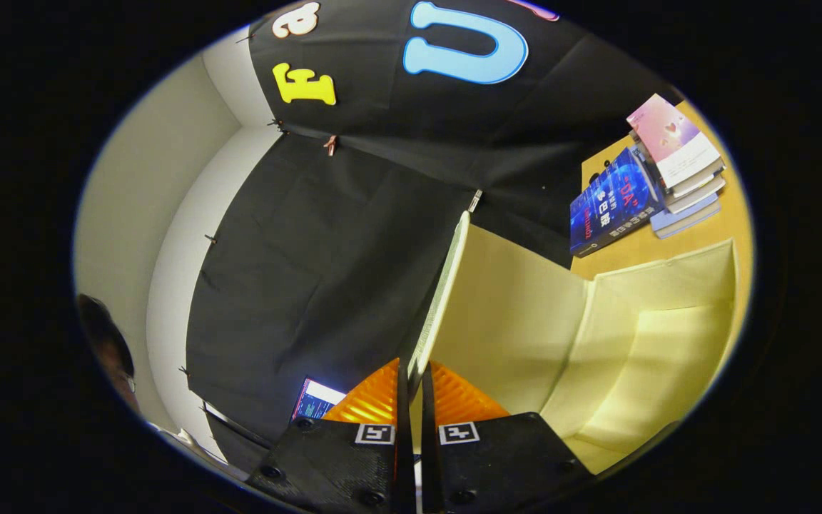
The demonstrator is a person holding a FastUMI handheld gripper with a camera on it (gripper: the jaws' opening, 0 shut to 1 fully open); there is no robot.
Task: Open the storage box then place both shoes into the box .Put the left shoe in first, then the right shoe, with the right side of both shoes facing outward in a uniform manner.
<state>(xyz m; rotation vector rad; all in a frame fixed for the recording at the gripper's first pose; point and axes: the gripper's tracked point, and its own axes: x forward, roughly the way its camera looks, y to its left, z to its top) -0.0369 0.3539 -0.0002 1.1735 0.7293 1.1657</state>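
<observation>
Fingers [402, 400] pinch the edge of the box lid [443, 285], holding it raised beside the open pale storage box [639, 335] on the desk [728, 207], with stacked books [650, 182] beyond.

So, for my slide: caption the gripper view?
Tongs pinch the storage box lid, swung open over the box.

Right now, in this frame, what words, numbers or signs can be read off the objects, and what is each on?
"DA": on the blue book cover, in quotation marks; its other characters are too blurred to read.
Pink book: print too small to read.
Square coded markers on the gripper, which is shut on the storage box lid: patterns, no words.
Screen just beyond it: too small to read.
</observation>
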